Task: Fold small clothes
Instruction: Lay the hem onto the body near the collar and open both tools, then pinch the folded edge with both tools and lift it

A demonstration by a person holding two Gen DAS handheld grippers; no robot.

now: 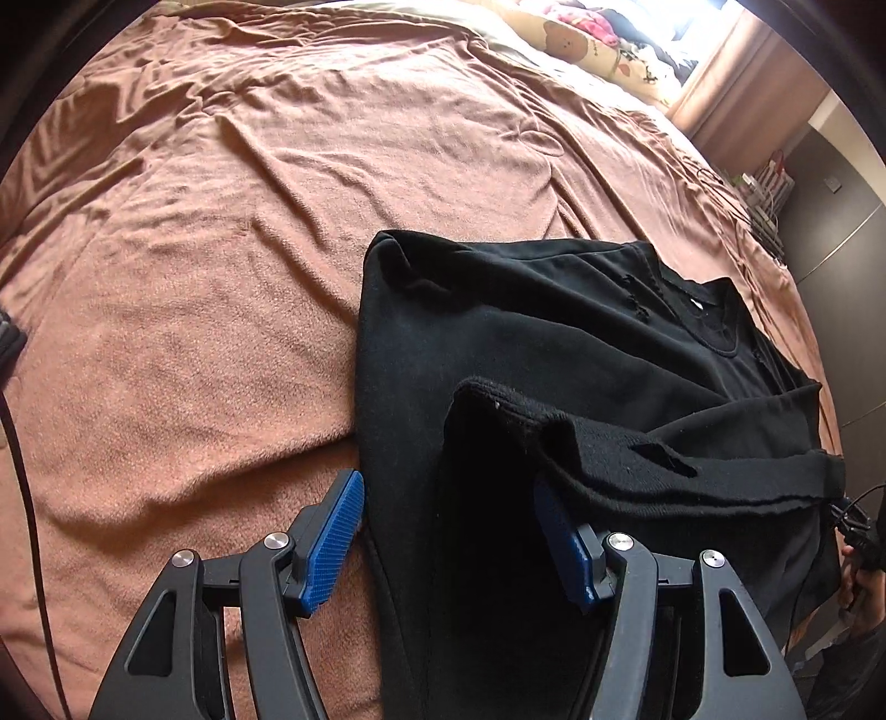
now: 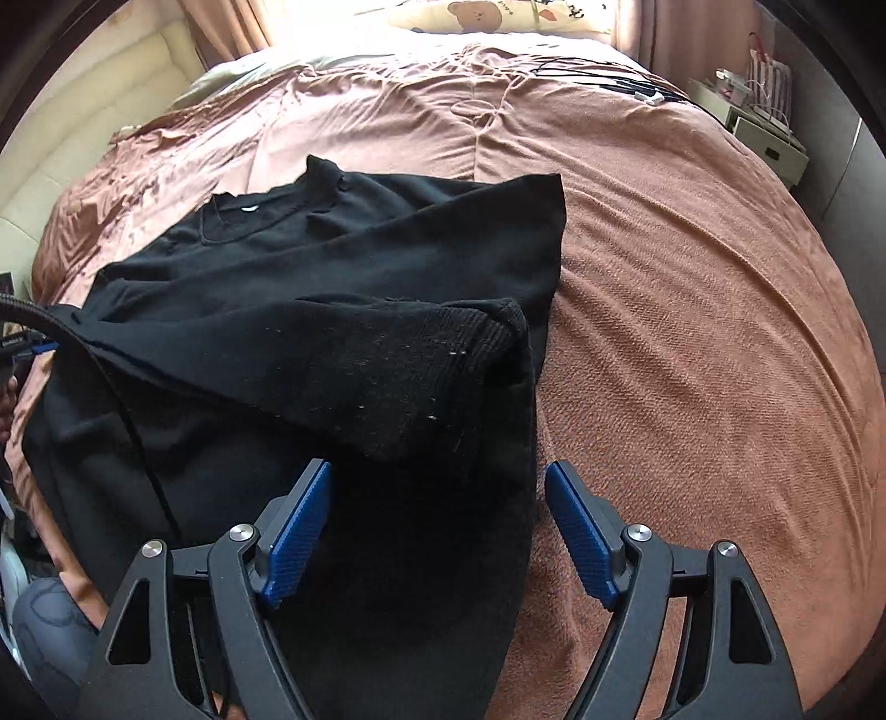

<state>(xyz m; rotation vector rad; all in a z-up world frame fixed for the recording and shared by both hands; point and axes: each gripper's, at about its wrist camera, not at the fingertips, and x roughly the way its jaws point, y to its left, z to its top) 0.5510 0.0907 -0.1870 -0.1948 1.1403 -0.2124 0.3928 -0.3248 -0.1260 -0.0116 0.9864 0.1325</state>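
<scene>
A black sweater lies on a brown blanket that covers a bed, neckline away from me. Both sleeves are folded across its body, and one ribbed cuff lies just ahead of my left gripper. That gripper is open and straddles the sweater's left side, its blue pads clear of the cloth. In the right wrist view the same sweater shows the other cuff folded inward. My right gripper is open over the sweater's right edge and grips nothing.
A bear-print pillow lies at the head of the bed, with cables on the blanket near it. A white nightstand stands beside the bed. A black cord crosses the sweater. A person's hand shows at the right edge.
</scene>
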